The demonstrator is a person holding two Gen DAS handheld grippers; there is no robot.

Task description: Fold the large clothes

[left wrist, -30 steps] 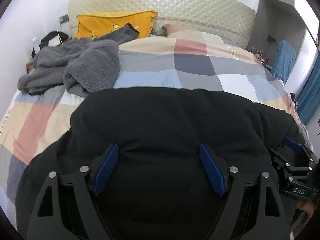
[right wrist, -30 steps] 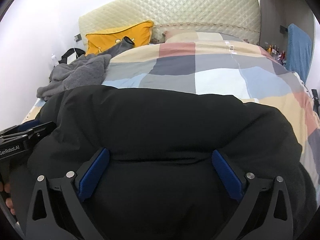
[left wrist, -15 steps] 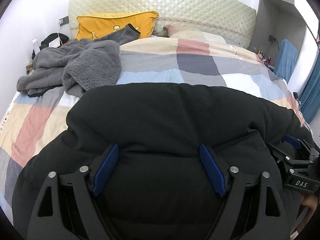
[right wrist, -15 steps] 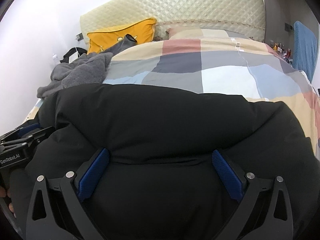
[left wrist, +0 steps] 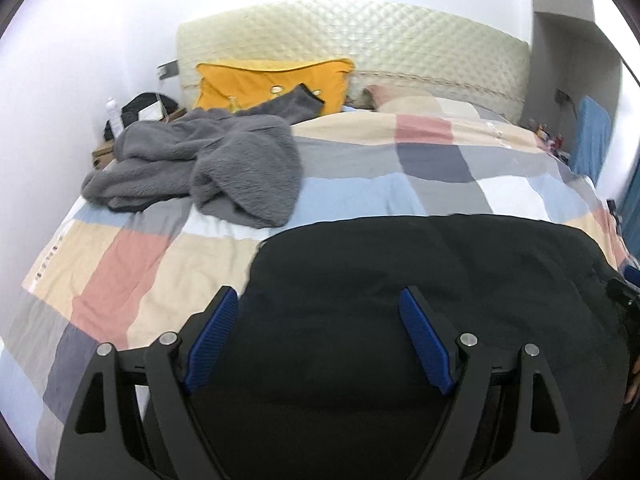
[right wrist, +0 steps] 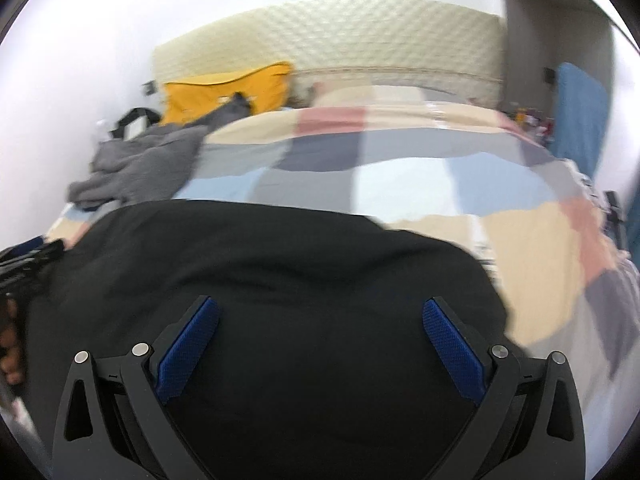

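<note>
Black coat [left wrist: 420, 280] on the bed [left wrist: 400, 184], seen from both wrist cameras. The coat lies bunched across the near end of the bed, over the checked quilt [left wrist: 132, 264], with its far edge well short of the headboard [left wrist: 360, 40].

Left gripper [left wrist: 318, 332]: jaws spread wide. The coat fills the space between the two blue pads [left wrist: 424, 344]; the left pad stands at the coat's left edge, where the quilt shows just beside it, and the right pad lies over the coat's body. Whether the pads press the cloth cannot be told (the dark fabric hides the contact).

Right gripper [right wrist: 320, 344]: jaws likewise spread wide, with a raised fold of the coat between the pads [right wrist: 452, 348]. The coat's right edge falls just beside the right pad, with quilt beyond it. Contact again cannot be told, and this view is blurred.

Each gripper shows at the rim of the other's view, at opposite sides of the coat, with part of a hand [right wrist: 10, 348] near the left gripper's body.

Beyond the coat, toward the headboard: a grey fleece [left wrist: 208, 164] heaped on the left side of the bed, and a yellow pillow [left wrist: 272, 84] against the headboard behind it. A blue cloth [right wrist: 580, 108] hangs to the right of the headboard.
</note>
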